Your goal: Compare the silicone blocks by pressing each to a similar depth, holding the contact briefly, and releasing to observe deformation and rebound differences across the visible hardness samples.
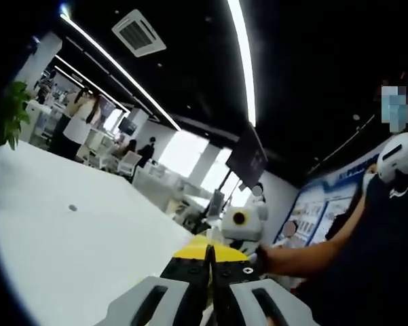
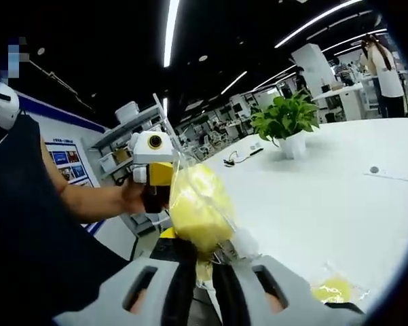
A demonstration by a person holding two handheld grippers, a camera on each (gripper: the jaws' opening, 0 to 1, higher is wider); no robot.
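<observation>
White table [image 2: 339,197]; right tongs [image 2: 202,261] apparently pinch yellow block [image 2: 198,204].

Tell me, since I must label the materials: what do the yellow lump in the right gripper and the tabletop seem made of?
The yellow lump looks like soft, matte silicone inside a clear glossy plastic bag, which crinkles and glints above it. The table looks like smooth white laminate with a faint sheen; the exact material is unclear.

From here I can't read the blurred wall posters [image 2: 66,163] at nine o'clock, the yellow bagged block [image 2: 198,207] hides my right fingers' tips, and a second bag [image 2: 336,291] at five o'clock is cut off.
</observation>
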